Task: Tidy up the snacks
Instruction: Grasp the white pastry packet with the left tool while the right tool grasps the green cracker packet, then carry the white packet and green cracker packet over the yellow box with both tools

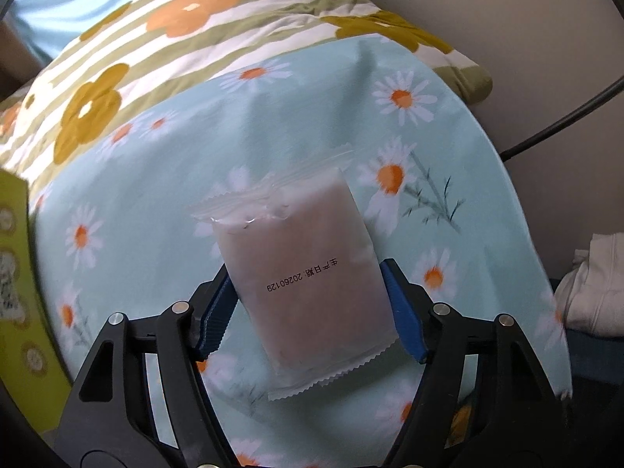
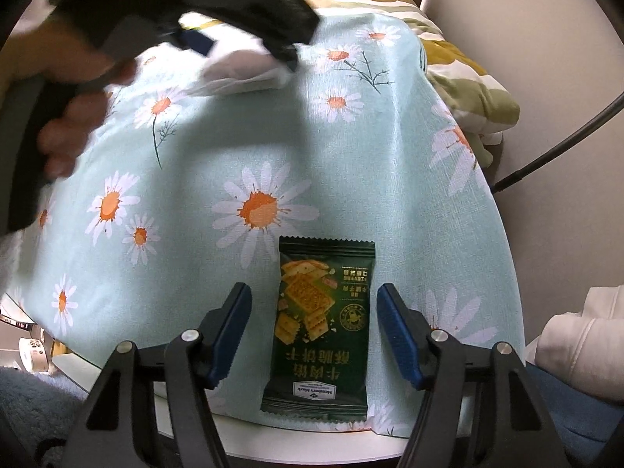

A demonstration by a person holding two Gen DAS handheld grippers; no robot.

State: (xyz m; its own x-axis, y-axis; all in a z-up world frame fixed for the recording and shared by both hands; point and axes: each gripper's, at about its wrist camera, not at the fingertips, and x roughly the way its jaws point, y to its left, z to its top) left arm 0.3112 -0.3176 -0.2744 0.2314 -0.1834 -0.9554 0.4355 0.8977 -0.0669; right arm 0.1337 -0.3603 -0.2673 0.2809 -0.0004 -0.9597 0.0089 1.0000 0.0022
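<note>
The left gripper clamps a frosted packet, long axis pointing away, tilted left. The right gripper gapes around a green cracker packet lying lengthwise on the cloth.

Cracker packet on cloth near bench front edge, pillow behind, pouch above cloth.

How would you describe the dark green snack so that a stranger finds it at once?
Look at the daisy cloth on the white table. At its near edge, between the open blue fingers of the right tool, lies the green packet. It is dark and opaque with cracker pictures, while the clear packet in the left tool is whitish.
</note>
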